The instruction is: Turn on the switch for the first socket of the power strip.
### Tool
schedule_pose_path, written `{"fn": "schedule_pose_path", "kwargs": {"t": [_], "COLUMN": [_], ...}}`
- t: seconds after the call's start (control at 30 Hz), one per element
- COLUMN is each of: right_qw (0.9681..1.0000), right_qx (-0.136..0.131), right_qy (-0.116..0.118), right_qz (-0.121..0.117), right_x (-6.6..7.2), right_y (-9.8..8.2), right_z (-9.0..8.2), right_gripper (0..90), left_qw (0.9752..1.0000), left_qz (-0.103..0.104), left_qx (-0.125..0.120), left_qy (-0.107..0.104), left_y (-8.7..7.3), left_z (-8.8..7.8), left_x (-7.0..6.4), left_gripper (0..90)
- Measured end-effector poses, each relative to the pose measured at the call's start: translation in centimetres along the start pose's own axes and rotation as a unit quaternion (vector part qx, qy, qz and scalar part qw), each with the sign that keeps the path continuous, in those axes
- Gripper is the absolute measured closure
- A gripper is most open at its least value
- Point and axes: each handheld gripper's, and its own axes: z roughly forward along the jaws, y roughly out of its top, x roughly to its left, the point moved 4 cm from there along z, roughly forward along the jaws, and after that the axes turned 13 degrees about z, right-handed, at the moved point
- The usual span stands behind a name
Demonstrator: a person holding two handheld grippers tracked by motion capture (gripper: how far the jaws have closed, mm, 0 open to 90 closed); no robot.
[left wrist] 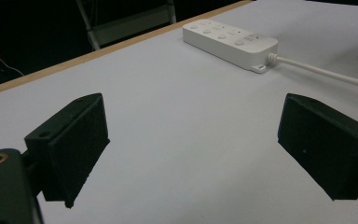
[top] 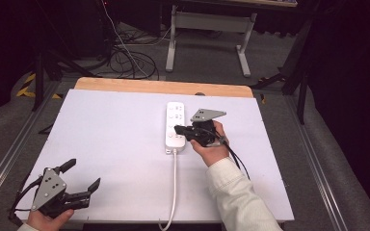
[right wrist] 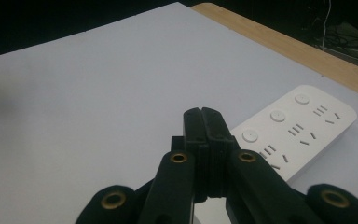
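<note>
— Where is the power strip (top: 175,126)?

— It lies flat on the white sheet (top: 115,144) of the table, a little right of the centre in the high view. Its long axis points to 12 o'clock. The white cord (top: 174,187) leaves its near end and runs toward 6 o'clock, to the table edge.

— And the right gripper (top: 179,129)?

— It is at 3 o'clock from the strip, held by the right hand (top: 212,147). Its jaws are pressed together, with nothing between them. The tips reach over the near half of the strip; I cannot tell if they touch it. In the right gripper view the strip (right wrist: 289,135) is just behind the closed tips (right wrist: 202,116), at about 2 o'clock from them.

— The left gripper (top: 82,175)?

— It is well apart from the strip, at about 7 o'clock from it, near the front left corner of the sheet. Its jaws stand wide apart and hold nothing. In the left gripper view (left wrist: 191,140) the strip (left wrist: 230,42) lies far ahead, at about 1 o'clock, with the cord (left wrist: 326,72) going off to the right.
</note>
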Motion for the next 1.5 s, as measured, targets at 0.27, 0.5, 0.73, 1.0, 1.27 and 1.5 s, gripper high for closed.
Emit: {"fn": "schedule_pose_path", "kwargs": {"t": [0.27, 0.5, 0.73, 1.0, 1.27, 1.5], "right_qw": [0.9998, 0.9994, 0.9984, 0.9980, 0.9977, 0.9975], "right_qx": [0.016, 0.022, 0.033, 0.042, 0.051, 0.055], "right_qy": [-0.014, -0.014, -0.022, -0.030, -0.038, -0.037], "right_qz": [0.001, 0.022, 0.041, 0.035, 0.025, 0.024], "right_x": [-0.8, -1.5, -2.1, -2.3, -2.3, -2.3], "right_y": [-0.6, -1.1, -1.6, -2.1, -2.5, -2.7], "right_z": [2.1, 3.3, 4.3, 5.1, 5.7, 6.0], "right_gripper": [90.0, 90.0, 90.0, 90.0, 90.0, 90.0], "left_qw": [1.0000, 1.0000, 1.0000, 1.0000, 1.0000, 1.0000], "left_qz": [0.000, 0.003, 0.002, 0.003, 0.001, 0.001], "left_qx": [0.001, 0.002, 0.003, 0.003, 0.005, 0.003], "left_qy": [-0.001, 0.000, 0.000, 0.000, -0.001, 0.000], "left_y": [0.0, 0.0, 0.0, 0.0, -0.1, 0.0], "left_z": [0.0, 0.1, 0.1, 0.1, 0.1, 0.1], "left_x": [0.0, 0.0, 0.0, 0.0, 0.0, 0.0], "left_gripper": [9.1, 9.4, 9.4, 9.5, 9.5, 9.6]}}
